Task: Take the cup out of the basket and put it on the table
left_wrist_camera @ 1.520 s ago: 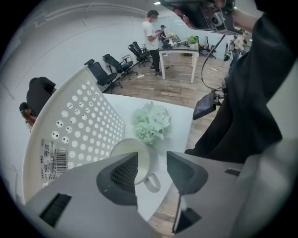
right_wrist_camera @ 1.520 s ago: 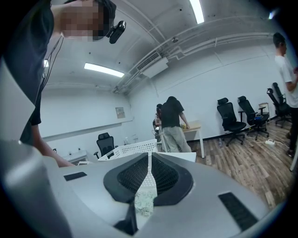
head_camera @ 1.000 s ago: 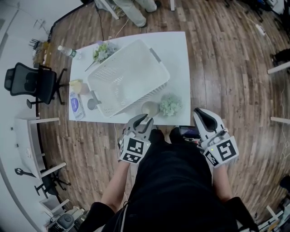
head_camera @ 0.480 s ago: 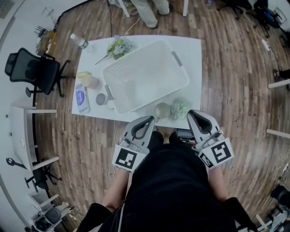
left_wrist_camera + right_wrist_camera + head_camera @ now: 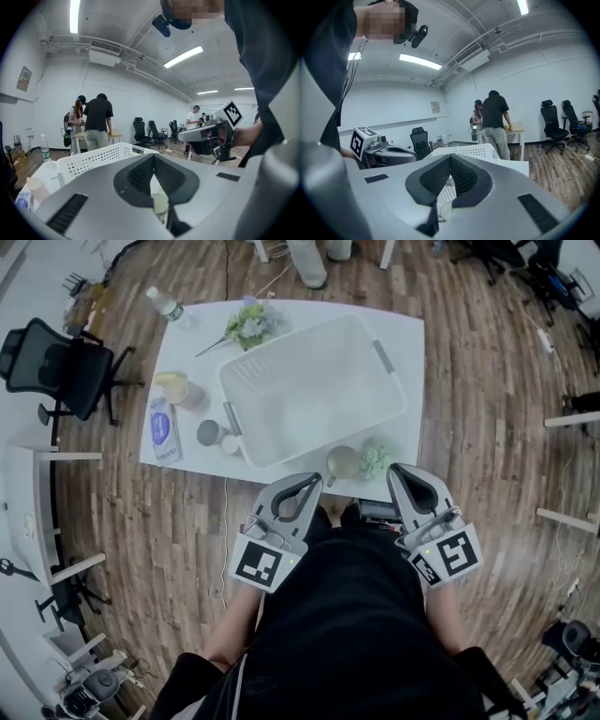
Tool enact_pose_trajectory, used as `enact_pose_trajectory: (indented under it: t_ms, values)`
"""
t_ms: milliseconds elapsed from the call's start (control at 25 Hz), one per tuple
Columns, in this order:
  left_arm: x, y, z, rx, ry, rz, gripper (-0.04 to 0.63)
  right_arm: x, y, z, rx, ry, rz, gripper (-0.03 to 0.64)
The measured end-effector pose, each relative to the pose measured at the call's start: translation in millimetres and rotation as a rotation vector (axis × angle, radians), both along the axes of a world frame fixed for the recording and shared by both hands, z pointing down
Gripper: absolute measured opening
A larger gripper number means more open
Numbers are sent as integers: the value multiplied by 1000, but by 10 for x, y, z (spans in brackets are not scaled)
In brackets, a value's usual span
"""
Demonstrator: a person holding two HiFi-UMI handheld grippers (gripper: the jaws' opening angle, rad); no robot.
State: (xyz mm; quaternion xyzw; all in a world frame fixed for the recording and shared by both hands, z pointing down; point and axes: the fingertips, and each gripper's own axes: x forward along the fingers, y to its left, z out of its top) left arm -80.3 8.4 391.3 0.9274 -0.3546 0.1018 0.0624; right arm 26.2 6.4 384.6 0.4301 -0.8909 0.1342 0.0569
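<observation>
The pale cup (image 5: 342,462) stands on the white table (image 5: 187,343) near its front edge, outside the white basket (image 5: 314,390) and next to a small green plant (image 5: 377,457). My left gripper (image 5: 312,482) hovers just short of the table edge, shut, with nothing between its fingers. It is a little left of the cup and apart from it. The left gripper view shows the cup (image 5: 159,206) below the closed jaws (image 5: 153,157) and the basket (image 5: 93,159) behind. My right gripper (image 5: 401,471) is level with the left one, right of the plant, shut and empty (image 5: 450,157).
On the table's left side are a water bottle (image 5: 164,304), a flower bunch (image 5: 251,322), a yellow cup (image 5: 173,387), a lotion tube (image 5: 161,430) and small lids (image 5: 208,432). A black office chair (image 5: 56,371) stands left of the table. A person's legs (image 5: 309,259) are beyond it.
The left gripper has drawn back from the cup toward my body and its jaws have closed on nothing. The cup stays on the table. The right gripper has barely moved.
</observation>
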Motion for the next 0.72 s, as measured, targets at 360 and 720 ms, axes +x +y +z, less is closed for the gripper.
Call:
enact_pose_trajectory:
  t_ms: [360,720]
  values:
    - [-91,-77,-10,2,9,2,9,-114,-32,-12,-2,20,-1,25]
    - [-114,-67,-35,15,-6,8,9,-128,-36,-25,-2,29,-3,25]
